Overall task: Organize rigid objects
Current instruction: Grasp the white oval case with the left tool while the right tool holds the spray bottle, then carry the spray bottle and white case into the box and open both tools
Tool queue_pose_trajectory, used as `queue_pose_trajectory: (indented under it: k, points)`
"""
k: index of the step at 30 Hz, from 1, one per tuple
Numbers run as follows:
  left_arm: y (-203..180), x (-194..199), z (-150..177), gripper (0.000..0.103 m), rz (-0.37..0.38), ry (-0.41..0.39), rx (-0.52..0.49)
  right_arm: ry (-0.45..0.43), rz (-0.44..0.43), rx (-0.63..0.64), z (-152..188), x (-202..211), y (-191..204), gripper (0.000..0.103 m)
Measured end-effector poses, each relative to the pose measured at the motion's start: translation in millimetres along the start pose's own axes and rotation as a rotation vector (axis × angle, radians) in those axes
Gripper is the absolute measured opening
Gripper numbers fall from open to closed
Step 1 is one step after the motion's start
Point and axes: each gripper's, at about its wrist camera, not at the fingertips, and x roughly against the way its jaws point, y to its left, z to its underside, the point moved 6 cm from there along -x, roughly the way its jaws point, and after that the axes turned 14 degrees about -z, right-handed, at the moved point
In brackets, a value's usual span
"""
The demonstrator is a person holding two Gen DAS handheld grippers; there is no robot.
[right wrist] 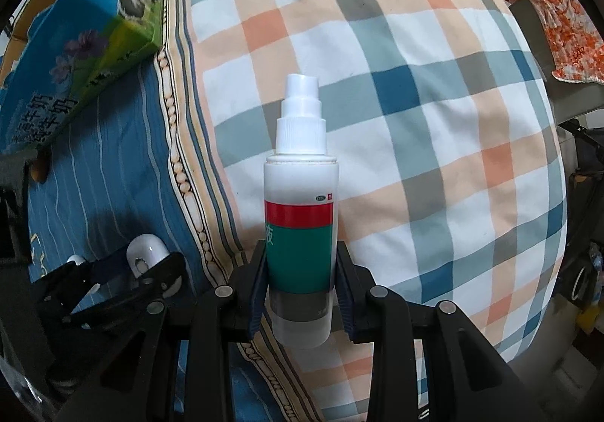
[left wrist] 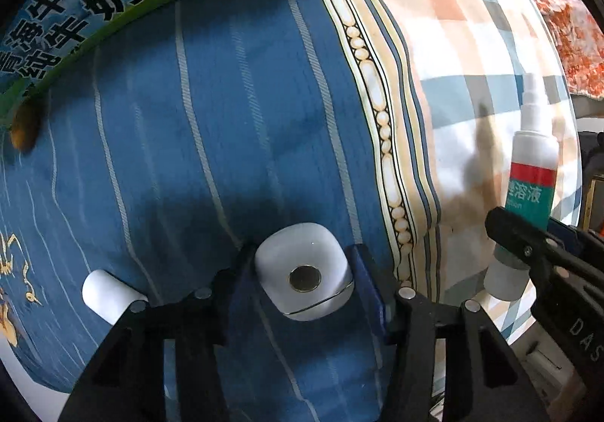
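The left gripper (left wrist: 304,271) has its jaws clamped on a white case (left wrist: 304,273) above the blue striped bedsheet (left wrist: 226,127). The right gripper (right wrist: 301,282) jaws grip a spray bottle (right wrist: 300,218) over the checked quilt (right wrist: 434,120), near the milk carton (right wrist: 94,56).

Both tools (left wrist: 304,271) (right wrist: 300,271) clamped, side by side.

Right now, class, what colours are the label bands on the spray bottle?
Red above green on the spray bottle, clearest in the right wrist view.
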Motion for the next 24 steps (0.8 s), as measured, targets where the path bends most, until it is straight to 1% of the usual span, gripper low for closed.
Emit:
queue_pose_trajectory:
  k: [1,3,4,5,6,9,11,12,15,17,21,22,23,24]
  points:
    - [-6,0,0,0.048,-0.004,-0.007,-0.005,0.002,0.0,0.001,1,0,0,0.035]
    - [-21,-5,2,0.047,0.016,-0.001,0.009,0.005,-0.002,0.003,-2,-2,-1,0.035]
    - [-13,-4,9,0.047,0.025,0.002,0.016,0.004,-0.003,0.004,-4,-2,-1,0.035]
    - [13,-6,21,0.047,0.033,0.002,0.022,0.003,-0.003,0.007,-6,-2,-2,0.035]
    - [26,-7,23,0.046,0.039,-0.003,0.029,0.001,-0.003,0.01,-8,0,-2,0.035]
    - [48,1,33,0.046,0.047,-0.026,0.05,-0.011,-0.006,0.017,-12,9,0,0.035]
    - [56,5,30,0.045,0.063,-0.038,0.066,-0.021,-0.013,0.022,-16,14,2,0.035]
    - [62,5,22,0.045,0.068,-0.044,0.071,-0.025,-0.018,0.026,-17,17,4,0.035]
    - [78,16,24,0.045,0.098,-0.061,0.093,-0.034,-0.035,0.04,-20,27,12,0.035]
    - [86,28,29,0.045,0.137,-0.076,0.111,-0.045,-0.051,0.056,-22,38,21,0.035]
    - [107,65,32,0.045,0.212,-0.132,0.134,-0.074,-0.096,0.098,-27,67,41,0.035]
    - [115,79,31,0.045,0.244,-0.151,0.145,-0.084,-0.108,0.107,-29,77,47,0.035]
    - [127,85,29,0.045,0.264,-0.173,0.156,-0.099,-0.124,0.12,-31,89,54,0.035]
    - [136,101,27,0.045,0.286,-0.205,0.167,-0.113,-0.134,0.132,-33,97,60,0.035]
